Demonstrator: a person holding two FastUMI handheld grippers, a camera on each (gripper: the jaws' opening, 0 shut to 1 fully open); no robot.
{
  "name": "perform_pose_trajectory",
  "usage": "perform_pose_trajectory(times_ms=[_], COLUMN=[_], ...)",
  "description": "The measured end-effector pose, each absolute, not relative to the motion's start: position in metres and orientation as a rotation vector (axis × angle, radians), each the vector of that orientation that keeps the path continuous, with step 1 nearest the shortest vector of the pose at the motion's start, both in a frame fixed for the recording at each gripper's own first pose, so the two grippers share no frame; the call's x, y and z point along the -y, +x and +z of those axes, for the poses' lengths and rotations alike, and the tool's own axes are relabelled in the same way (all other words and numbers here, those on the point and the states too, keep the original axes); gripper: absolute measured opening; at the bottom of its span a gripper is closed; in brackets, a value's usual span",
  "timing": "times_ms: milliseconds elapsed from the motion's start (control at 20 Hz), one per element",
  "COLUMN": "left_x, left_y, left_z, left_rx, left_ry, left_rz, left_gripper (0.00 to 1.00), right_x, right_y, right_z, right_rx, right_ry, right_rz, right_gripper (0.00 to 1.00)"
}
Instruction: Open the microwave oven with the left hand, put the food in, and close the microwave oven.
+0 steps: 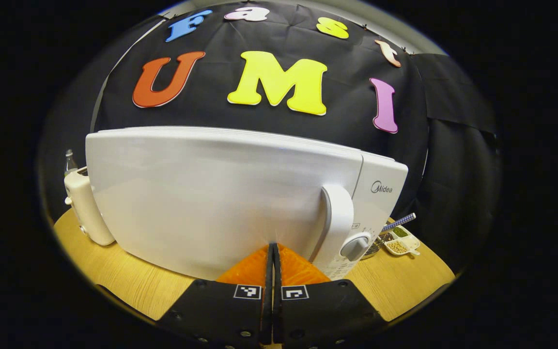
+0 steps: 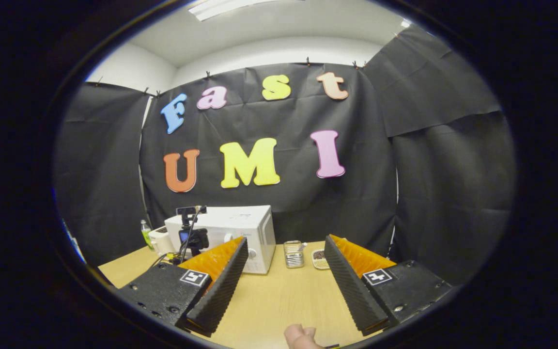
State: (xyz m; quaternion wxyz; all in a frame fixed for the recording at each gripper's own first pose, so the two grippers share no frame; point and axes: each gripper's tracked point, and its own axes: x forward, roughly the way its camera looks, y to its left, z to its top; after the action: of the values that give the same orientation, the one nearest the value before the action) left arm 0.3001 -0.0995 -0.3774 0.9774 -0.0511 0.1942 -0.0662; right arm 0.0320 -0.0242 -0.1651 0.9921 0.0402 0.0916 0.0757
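Observation:
The white microwave [image 1: 221, 198] stands close in front of me in the left gripper view, its door closed. Its upright handle [image 1: 337, 220] sits at the door's right side, with a grey dial [image 1: 355, 246] just right of it. My left gripper [image 1: 273, 246] is shut with nothing between its fingers, its tips near the lower door, left of the handle. In the right gripper view the microwave [image 2: 240, 232] is far off at the table's back, with the left gripper [image 2: 193, 238] in front of it. My right gripper [image 2: 286, 241] hangs open and empty above the table.
A divided dish of beans [image 1: 400, 241] and a striped straw [image 1: 399, 222] lie right of the microwave. A clear jar [image 2: 293, 254] and the dish [image 2: 318, 259] show behind my right fingers. A bottle [image 2: 146, 233] and a cream appliance [image 1: 85, 206] stand left of the microwave. A fingertip [image 2: 301, 337] shows low.

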Motion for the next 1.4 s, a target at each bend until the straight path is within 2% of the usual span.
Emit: perform_pose_trajectory(times_ms=[300,550,600,650,700,750,800,1250,1400], left_x=[0.092,0.073,0.072,0.073,0.071,0.070,0.067,0.036,0.042], left_y=[0.288,0.238,0.224,0.212,0.195,0.180,0.165,0.030,-0.010], left_z=[-0.380,-0.331,-0.319,-0.308,-0.296,-0.280,-0.267,-0.165,-0.145], left_rx=[-0.431,-0.372,-0.356,-0.334,-0.313,-0.295,-0.273,-0.139,-0.121], left_ry=[-0.078,-0.026,-0.018,-0.019,-0.025,-0.028,-0.025,-0.011,-0.052], left_rz=[-0.105,-0.069,-0.059,-0.064,-0.064,-0.060,-0.056,-0.005,-0.036], left_gripper=[0.01,0.00,0.30,0.60,0.80,0.93,0.97,0.95,0.95], right_x=[0.025,0.034,0.035,0.034,0.031,0.028,0.026,0.018,0.015], right_y=[0.014,0.008,0.007,0.007,0.004,0.002,0.000,-0.041,-0.057], right_z=[-0.169,-0.171,-0.172,-0.171,-0.170,-0.169,-0.168,-0.144,-0.133], right_rx=[-0.203,-0.194,-0.189,-0.186,-0.184,-0.184,-0.181,-0.135,-0.106], right_ry=[0.115,0.107,0.100,0.100,0.105,0.111,0.115,0.122,0.102], right_rz=[0.146,0.117,0.112,0.111,0.116,0.121,0.125,0.118,0.114], right_gripper=[1.00,1.00,1.00,0.92,1.00,1.00,1.00,1.00,1.00])
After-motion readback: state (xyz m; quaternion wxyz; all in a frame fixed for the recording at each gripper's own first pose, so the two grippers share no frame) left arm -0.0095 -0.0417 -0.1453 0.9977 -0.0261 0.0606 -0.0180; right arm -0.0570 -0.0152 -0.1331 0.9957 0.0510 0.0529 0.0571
